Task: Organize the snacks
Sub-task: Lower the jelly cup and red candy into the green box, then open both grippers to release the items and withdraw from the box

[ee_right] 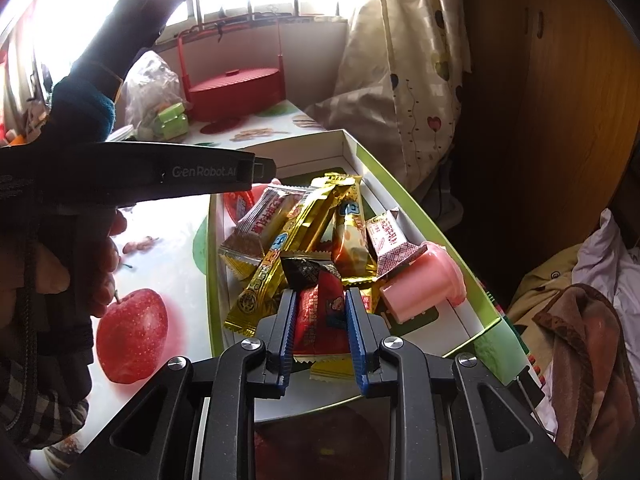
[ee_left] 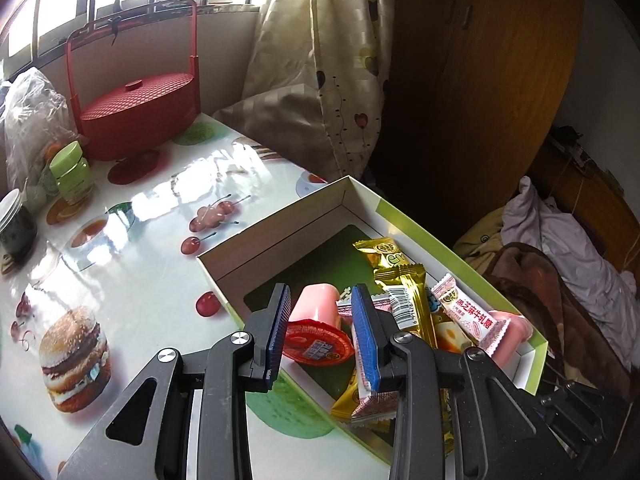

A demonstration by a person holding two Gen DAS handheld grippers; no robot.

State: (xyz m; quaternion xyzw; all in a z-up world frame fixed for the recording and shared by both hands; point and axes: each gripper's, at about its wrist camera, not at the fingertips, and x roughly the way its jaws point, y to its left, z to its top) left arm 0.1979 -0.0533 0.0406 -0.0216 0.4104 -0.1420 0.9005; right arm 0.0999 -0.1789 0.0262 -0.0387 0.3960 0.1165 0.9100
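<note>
Red snack packet (ee_right: 320, 320) pinched in right hand-held gripper (ee_right: 320, 312), left hand-held gripper (ee_left: 320, 320) spread around pink jelly cup (ee_left: 316, 320)

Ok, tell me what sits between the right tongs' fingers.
In the right wrist view, a red snack packet lies between the right tongs' blue fingers, over the box.

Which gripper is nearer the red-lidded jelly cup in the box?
Left. The left gripper has its open fingers around the red-lidded jelly cup; the right gripper grips a red snack packet at the box's other end.

Green-rimmed box (ee_left: 404, 216) on the table — gold bars (ee_right: 296, 236), pink jelly cups (ee_right: 420, 288), wrapped candies (ee_left: 472, 320) heaped inside
</note>
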